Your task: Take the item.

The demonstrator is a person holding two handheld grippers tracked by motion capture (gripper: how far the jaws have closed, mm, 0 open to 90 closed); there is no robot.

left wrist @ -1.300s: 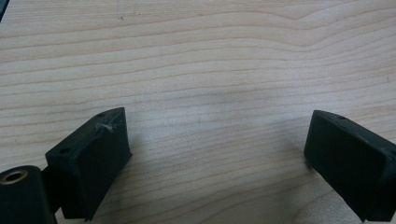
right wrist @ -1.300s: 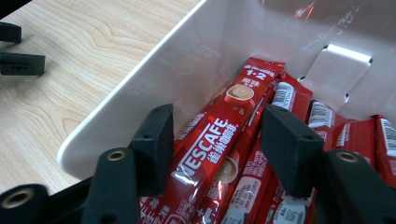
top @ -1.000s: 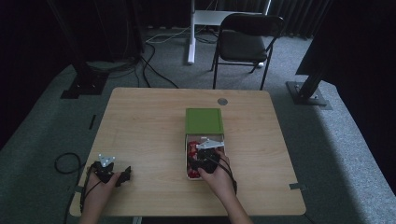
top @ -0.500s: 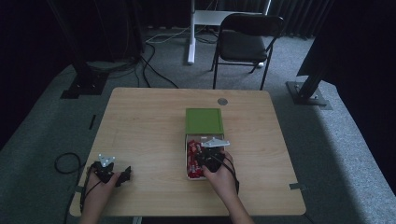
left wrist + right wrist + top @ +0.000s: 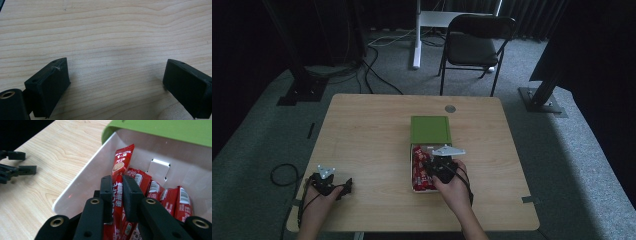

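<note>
Since the earlier frame, we find the right gripper (image 5: 426, 169) lifted slightly over the box, its jaws having just been closing and now clamped on a single red sachet (image 5: 119, 180). We record no shift in the left gripper (image 5: 348, 187).

Working from largest to smallest, we note first the wooden table (image 5: 367, 130), light in grain, carrying all items under inspection. Behind it, on the grey floor, stands a dark folding chair (image 5: 477, 47).

Right of the table's centre sits a white box (image 5: 82, 180), its green lid (image 5: 430, 130) lying at the far end. Inside the box we count several red sachets (image 5: 175, 202) lying loosely together.

The right hand (image 5: 454, 187) holds its gripper above the near part of the box. In the right gripper view, the gripped sachet stands nearly upright between the two black pads, its printed top rising above them toward the box's far wall, its lower part passing down among the other sachets.

The left hand (image 5: 319, 197) rests at the near left corner of the table, well apart from the box. Its gripper's jaws stand wide, with bare wood between them.
</note>
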